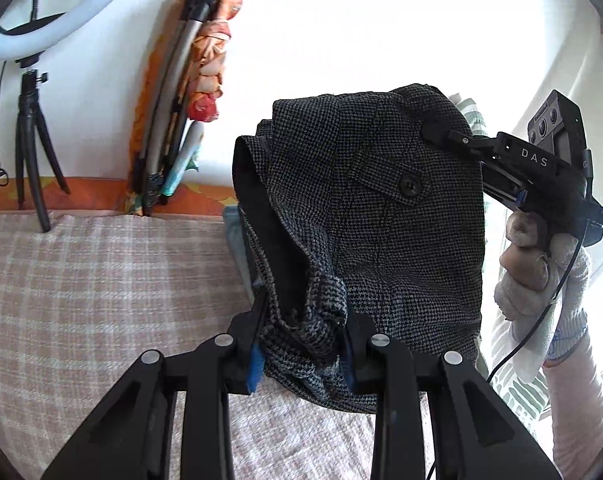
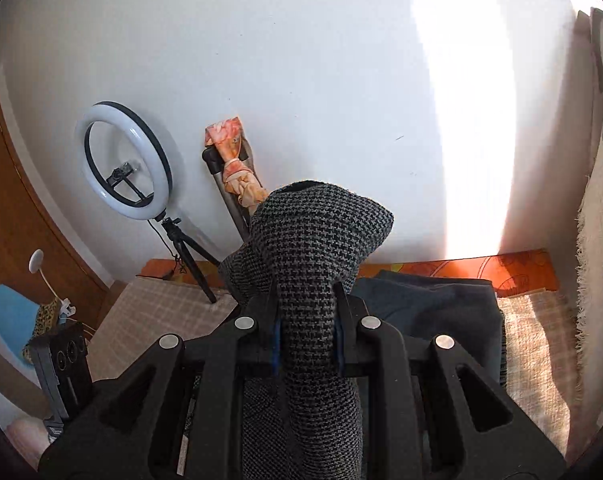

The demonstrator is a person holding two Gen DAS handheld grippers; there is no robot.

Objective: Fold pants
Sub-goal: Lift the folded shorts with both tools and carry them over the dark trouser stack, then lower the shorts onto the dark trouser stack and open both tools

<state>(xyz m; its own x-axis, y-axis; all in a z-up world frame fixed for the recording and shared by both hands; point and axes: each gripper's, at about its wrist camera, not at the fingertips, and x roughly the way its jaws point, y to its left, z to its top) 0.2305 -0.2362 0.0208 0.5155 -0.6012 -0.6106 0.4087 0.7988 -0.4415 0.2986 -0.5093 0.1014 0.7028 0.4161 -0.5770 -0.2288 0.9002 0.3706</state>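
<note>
The left gripper [image 1: 303,344] is clamped on a bunched fold of the houndstooth pants [image 1: 373,216]; the right gripper [image 1: 433,133] pinches a second point higher up, near the buttoned pocket flap [image 1: 397,184]. In the right wrist view, the right gripper [image 2: 306,328] has the cloth wedged thickly between its fingers. The pants hang in the air between both grippers, above the checked bedspread [image 1: 101,280], and are not yet laid flat.

Failure risks, as judged from this state:

1. Slippage. Each grip holds a wad and not a flat edge. A sharp pull may drag layers out of the jaws unevenly and drop one side.
2. Misaligned fold. The grip points are not clearly on matching seams or waistband corners. Lowering the pants as held would likely produce a twisted or lumpy fold.
3. Obstruction. A folded dark garment [image 2: 429,300] lies on the bedspread close ahead. Setting down there would overlap it.
4. Collision. The ring light tripod [image 1: 31,152] stands on the bed by the wall; a wide left swing could topple it.
</note>
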